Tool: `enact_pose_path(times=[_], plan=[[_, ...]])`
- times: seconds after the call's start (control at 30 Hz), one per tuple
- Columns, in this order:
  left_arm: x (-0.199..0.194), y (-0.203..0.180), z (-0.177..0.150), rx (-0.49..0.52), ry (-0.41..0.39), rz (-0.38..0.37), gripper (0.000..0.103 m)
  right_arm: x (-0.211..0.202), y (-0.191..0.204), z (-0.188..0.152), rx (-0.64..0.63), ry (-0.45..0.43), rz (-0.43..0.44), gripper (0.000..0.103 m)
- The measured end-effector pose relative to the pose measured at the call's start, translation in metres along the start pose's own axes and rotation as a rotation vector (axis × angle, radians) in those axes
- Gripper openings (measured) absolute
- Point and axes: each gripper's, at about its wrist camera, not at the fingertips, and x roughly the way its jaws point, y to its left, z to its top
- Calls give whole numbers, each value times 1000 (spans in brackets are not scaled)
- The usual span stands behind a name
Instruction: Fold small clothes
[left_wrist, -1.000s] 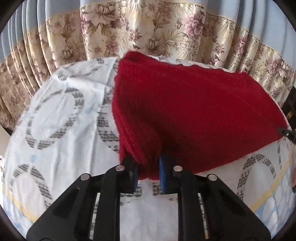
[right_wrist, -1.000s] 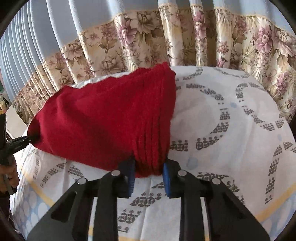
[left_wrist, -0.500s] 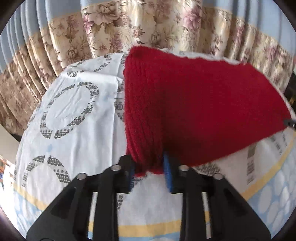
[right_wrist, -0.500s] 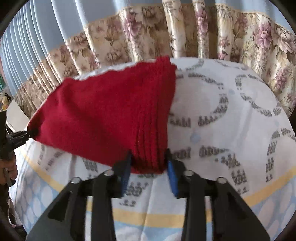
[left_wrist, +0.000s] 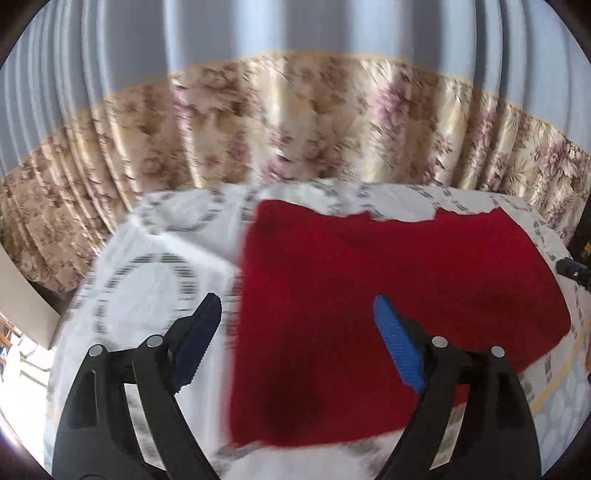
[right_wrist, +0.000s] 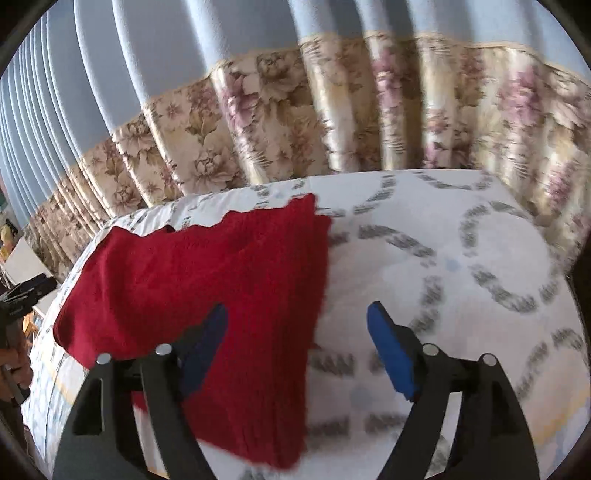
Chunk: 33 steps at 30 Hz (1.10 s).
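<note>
A red knitted garment (left_wrist: 388, 295) lies folded flat on the white patterned bedsheet (left_wrist: 147, 280). My left gripper (left_wrist: 297, 321) hovers above its left edge, jaws opening wide, blue pads clear of the cloth and nothing pinched. In the right wrist view the same red garment (right_wrist: 207, 280) lies with its right edge under my right gripper (right_wrist: 295, 328), whose jaws are also opening and hold nothing. Each gripper's tip shows at the far edge of the other's view. Both views are motion-blurred.
Floral and blue curtains (right_wrist: 332, 110) hang close behind the bed. The sheet (right_wrist: 461, 295) stretches to the right of the garment. A person's hand (right_wrist: 14, 365) shows at the left edge of the right wrist view.
Both grippers went from shut on the garment's near corners to open, letting it drop flat. Both have lifted and pulled back, so more curtain shows.
</note>
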Motion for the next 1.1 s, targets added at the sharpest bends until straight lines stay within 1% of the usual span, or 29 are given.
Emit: enact_pose_path(times=[0.03, 0.17, 0.2, 0.23, 0.27, 0.3, 0.37, 0.4, 0.43, 0.47, 0.5, 0.57, 0.63, 0.73, 0.83, 0.9, 0.97, 1.0, 1.03, 1.1], plan=[[13, -12, 3, 6, 22, -30, 84, 8, 4, 3, -11, 8, -7, 79], [44, -55, 10, 53, 60, -64, 84, 48, 1, 16, 17, 71, -20, 79], [47, -61, 9, 58, 61, -70, 84, 57, 0, 17, 22, 87, -17, 79], [51, -71, 10, 67, 65, -98, 84, 66, -1, 18, 28, 111, -6, 79], [56, -78, 11, 75, 73, -110, 84, 72, -2, 17, 29, 122, -6, 79], [59, -85, 11, 82, 76, -112, 84, 77, -2, 17, 28, 133, -3, 79], [66, -94, 10, 90, 88, -122, 84, 87, -4, 14, 43, 156, 31, 76], [69, -96, 9, 87, 93, -121, 84, 88, -4, 13, 47, 156, 39, 73], [74, -98, 7, 83, 100, -123, 84, 88, -3, 13, 41, 152, 59, 58], [76, -100, 6, 83, 101, -120, 84, 88, 0, 13, 30, 149, 74, 53], [80, -101, 4, 82, 100, -113, 85, 88, 3, 13, 17, 149, 70, 50], [87, -102, 3, 79, 98, -98, 85, 87, 6, 15, 8, 151, 84, 36], [91, -103, 2, 75, 84, -85, 87, 84, 4, 18, 25, 148, 105, 30], [95, -106, 1, 72, 75, -58, 88, 74, 7, 23, 32, 127, 127, 27], [97, -110, 0, 89, 67, -36, 88, 59, 7, 36, 70, 94, 184, 27], [98, -110, 1, 93, 67, -31, 89, 47, 12, 46, 92, 75, 240, 27], [99, -111, 2, 97, 66, -29, 89, 38, 21, 58, 119, 62, 291, 27], [98, -111, 2, 99, 62, -29, 89, 35, 25, 63, 163, 61, 341, 27], [97, -110, 3, 99, 59, -31, 89, 33, 29, 66, 187, 62, 363, 27], [90, -104, 4, 78, 51, -56, 86, 27, 46, 74, 206, 53, 377, 27]])
